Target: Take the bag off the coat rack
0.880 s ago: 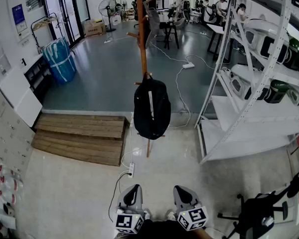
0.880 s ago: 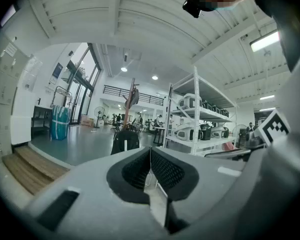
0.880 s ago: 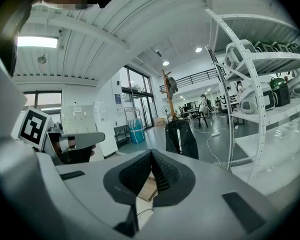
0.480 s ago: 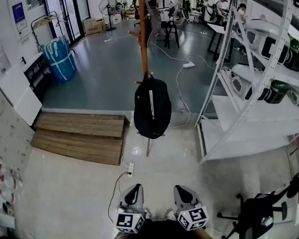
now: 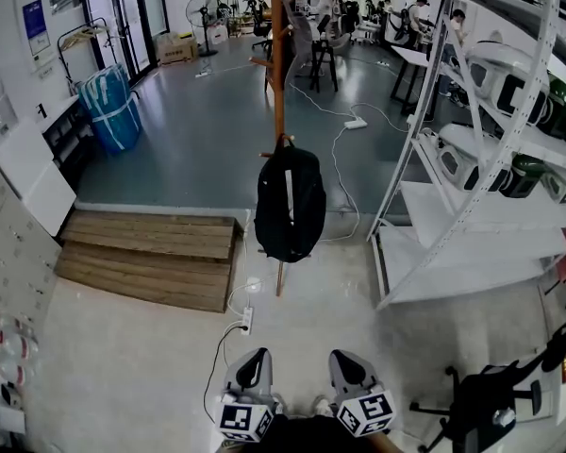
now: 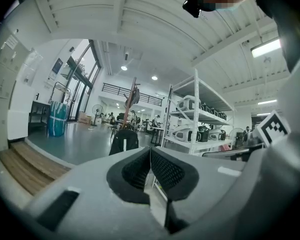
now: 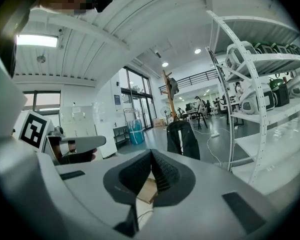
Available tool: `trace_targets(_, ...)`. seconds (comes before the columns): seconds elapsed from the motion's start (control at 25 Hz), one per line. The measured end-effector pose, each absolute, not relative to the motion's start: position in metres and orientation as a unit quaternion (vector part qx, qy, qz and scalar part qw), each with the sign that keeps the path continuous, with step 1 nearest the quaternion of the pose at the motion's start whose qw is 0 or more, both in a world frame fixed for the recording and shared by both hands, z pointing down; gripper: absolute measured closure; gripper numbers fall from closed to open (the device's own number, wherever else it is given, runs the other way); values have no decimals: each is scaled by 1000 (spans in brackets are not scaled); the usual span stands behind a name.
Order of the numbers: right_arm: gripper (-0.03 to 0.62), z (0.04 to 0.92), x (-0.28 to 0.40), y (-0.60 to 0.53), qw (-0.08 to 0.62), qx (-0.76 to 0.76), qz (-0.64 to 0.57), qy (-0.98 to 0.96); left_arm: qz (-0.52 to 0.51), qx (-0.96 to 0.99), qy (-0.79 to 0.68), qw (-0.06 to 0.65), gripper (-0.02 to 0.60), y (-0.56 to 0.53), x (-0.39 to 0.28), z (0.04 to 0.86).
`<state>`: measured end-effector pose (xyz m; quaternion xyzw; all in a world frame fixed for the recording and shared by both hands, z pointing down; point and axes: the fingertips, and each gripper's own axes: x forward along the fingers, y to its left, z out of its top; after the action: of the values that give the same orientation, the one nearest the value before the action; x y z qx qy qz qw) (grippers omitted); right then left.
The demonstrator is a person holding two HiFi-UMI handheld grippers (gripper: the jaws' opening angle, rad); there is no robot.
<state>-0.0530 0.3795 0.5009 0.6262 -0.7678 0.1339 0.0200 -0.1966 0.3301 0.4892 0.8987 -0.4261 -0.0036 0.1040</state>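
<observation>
The bag [image 5: 289, 204] was black with a white stripe, hanging low on the wooden coat rack [image 5: 277, 55], far from both grippers. Left gripper [image 6: 150, 151] and right gripper [image 7: 151, 154] had jaws closed on nothing. Only the head view showed the power strip [image 5: 248, 321] on the floor nearby.

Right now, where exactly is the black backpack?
In the head view the black backpack hangs at centre on the wooden coat rack, between the wooden steps on its left and the white shelving unit on its right.
</observation>
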Motion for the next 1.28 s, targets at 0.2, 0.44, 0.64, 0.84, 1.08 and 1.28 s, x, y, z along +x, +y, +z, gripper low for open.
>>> trace_targets(0.2,582,500,-72,374,22,634,130,-762,-11,899,-427,91,563,323,-224,488)
trace_targets(0.44,582,501,-95,366,20,644,124,-755,-17,905,-414,94,563,320,-246,484)
trace_targets(0.64,582,506,-108,357,24,647,123,-752,-14,908,-409,92,563,314,-260,495)
trace_targets(0.84,582,511,-110,345,24,646,127,-752,-11,905,-412,107,563,302,-262,498)
trace_targets(1.08,582,516,-93,316,19,640,129,-757,-10,903,-418,101,563,278,-246,504)
trace_targets(1.28,582,519,-68,282,16,630,130,-765,1,898,-430,93,563,248,-225,506)
